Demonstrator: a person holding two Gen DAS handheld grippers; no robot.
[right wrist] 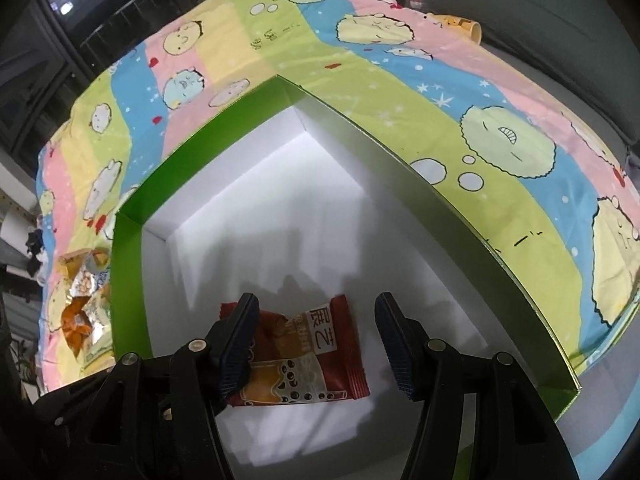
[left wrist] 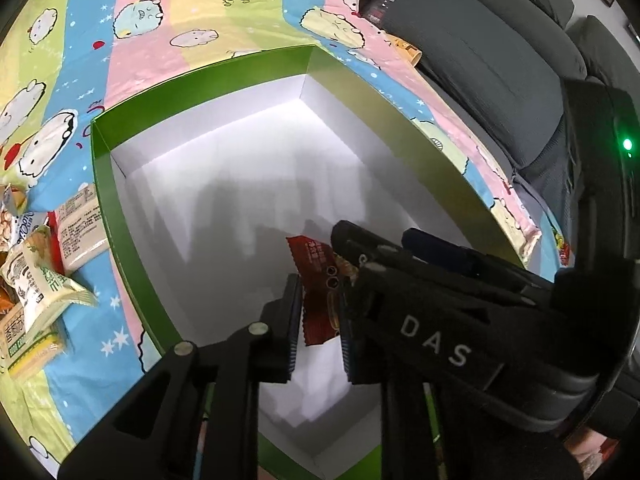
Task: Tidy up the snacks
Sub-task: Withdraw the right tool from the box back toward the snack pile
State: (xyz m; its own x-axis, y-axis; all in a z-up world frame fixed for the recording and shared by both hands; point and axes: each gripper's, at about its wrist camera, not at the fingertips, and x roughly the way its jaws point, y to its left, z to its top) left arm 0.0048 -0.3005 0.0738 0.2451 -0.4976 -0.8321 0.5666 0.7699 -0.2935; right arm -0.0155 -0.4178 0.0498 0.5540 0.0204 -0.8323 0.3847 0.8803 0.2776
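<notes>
Red snack packet (right wrist: 308, 360) lies in the green-walled box (right wrist: 128, 272); both grippers' jaws stand open.
Light, crinkly, probably slippery: right gripper (right wrist: 316, 344) straddles it; left gripper (left wrist: 318, 316) is better off pinching a crimped edge.

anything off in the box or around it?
Nothing damaged or spilled. The green box holds one red snack packet, lying flat but skewed to the walls. The right gripper hangs over it, jaws open. The remaining snack packets sit in a loose heap on the cartoon-print cloth, outside the box.
</notes>
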